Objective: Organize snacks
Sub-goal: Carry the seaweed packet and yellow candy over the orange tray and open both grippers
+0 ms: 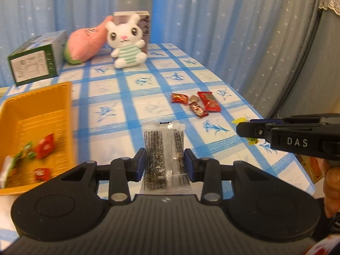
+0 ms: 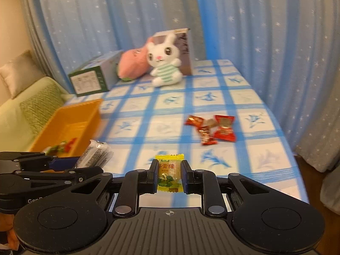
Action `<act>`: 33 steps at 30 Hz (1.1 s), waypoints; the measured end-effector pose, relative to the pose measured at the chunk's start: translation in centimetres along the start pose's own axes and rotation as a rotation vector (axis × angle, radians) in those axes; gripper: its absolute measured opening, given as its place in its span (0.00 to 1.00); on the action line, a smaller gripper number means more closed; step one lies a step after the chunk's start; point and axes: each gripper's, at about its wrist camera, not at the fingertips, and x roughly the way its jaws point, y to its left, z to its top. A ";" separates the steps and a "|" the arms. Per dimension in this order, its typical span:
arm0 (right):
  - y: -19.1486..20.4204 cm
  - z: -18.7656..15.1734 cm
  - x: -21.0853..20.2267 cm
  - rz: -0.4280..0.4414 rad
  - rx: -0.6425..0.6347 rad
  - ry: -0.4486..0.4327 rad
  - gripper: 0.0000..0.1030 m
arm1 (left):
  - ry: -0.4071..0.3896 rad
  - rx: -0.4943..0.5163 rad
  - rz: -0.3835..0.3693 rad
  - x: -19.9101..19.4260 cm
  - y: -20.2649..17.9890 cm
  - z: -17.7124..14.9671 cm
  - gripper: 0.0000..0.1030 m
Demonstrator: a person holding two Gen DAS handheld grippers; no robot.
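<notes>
My left gripper [image 1: 165, 162] is shut on a clear packet of dark snack [image 1: 164, 155], held above the blue checked tablecloth [image 1: 131, 97]; the packet also shows in the right wrist view [image 2: 95, 154]. My right gripper [image 2: 170, 175] is shut on a yellow candy [image 2: 170, 175]; it shows at the right of the left wrist view [image 1: 240, 128]. An orange basket [image 1: 42, 110] at the left holds several red and green candies [image 1: 43, 146]. Three red candies [image 1: 196, 102] lie together on the cloth to the right [image 2: 210, 127].
At the back stand a green-and-white box [image 1: 36, 61], a pink plush [image 1: 85, 44], a white rabbit plush [image 1: 125, 42] and a brown box [image 1: 145, 25]. Curtains hang behind. The table's right edge [image 1: 276, 127] drops off. A sofa [image 2: 31, 97] is at the left.
</notes>
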 end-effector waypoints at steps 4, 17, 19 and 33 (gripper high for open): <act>3.0 -0.1 -0.2 0.031 -0.015 -0.004 0.21 | -0.016 -0.023 0.029 -2.4 2.0 -0.6 0.33; 11.5 0.1 1.9 0.132 -0.102 0.018 0.21 | -0.043 -0.121 0.137 -6.9 9.1 -2.2 0.33; 12.4 0.2 2.3 0.141 -0.115 0.021 0.21 | -0.046 -0.136 0.147 -7.2 10.0 -2.3 0.33; 17.2 1.4 5.3 0.187 -0.182 0.043 0.21 | -0.056 -0.208 0.190 -8.5 14.8 -3.0 0.33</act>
